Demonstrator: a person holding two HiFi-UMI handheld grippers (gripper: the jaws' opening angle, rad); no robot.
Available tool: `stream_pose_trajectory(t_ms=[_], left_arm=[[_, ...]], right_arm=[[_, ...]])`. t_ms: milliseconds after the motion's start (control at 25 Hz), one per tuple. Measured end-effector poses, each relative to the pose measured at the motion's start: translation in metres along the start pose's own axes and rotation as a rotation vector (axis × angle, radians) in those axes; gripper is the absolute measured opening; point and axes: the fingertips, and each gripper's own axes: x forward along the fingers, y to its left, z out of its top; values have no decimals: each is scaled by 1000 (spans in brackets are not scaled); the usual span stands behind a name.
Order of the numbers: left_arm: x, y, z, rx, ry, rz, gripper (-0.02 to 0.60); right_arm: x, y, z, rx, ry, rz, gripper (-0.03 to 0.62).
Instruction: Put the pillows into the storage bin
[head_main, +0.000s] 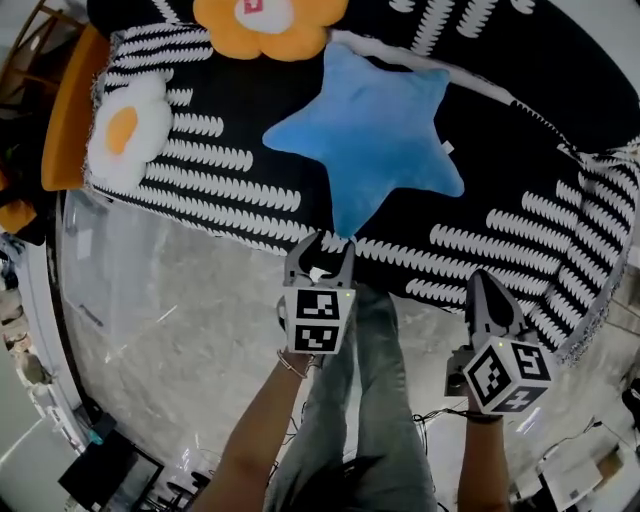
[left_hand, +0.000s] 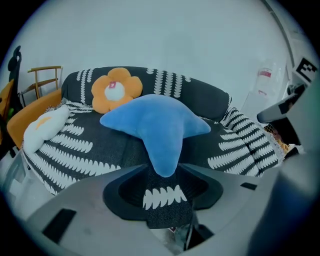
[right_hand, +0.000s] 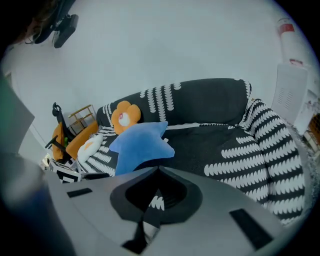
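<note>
Three pillows lie on a black-and-white patterned sofa (head_main: 520, 150). A blue star pillow (head_main: 375, 130) (left_hand: 155, 125) (right_hand: 140, 142) is in the middle of the seat. An orange flower pillow (head_main: 270, 20) (left_hand: 116, 90) leans at the back. At the left end rests a white fried-egg pillow (head_main: 128, 130) (left_hand: 42, 127). My left gripper (head_main: 322, 258) (left_hand: 162, 167) is open at the sofa's front edge, with the star's lowest tip just between its jaws, not gripped. To the right, my right gripper (head_main: 488, 288) (right_hand: 156, 171) is shut and empty over the seat's edge.
A large clear plastic bin (head_main: 75, 300) stands on the pale floor left of my legs, against the sofa front. An orange chair (head_main: 65, 110) (left_hand: 30, 115) is beyond the sofa's left end. The sofa's right half is bare seat (right_hand: 240, 145).
</note>
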Motion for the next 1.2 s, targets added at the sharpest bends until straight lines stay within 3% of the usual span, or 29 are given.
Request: stream_pose_trajectory(t_ms=[320, 680, 920, 1200], left_arm=[[30, 10, -14, 29, 3, 7, 186], [45, 2, -13, 32, 35, -21, 184], [48, 3, -11, 58, 33, -42, 158], [43, -4, 6, 29, 16, -60, 115]], right_arm=[[18, 0, -20, 3, 31, 3, 2], [24, -3, -16, 17, 58, 13, 2], [29, 5, -12, 13, 50, 29, 2], [17, -1, 5, -4, 32, 20, 2]])
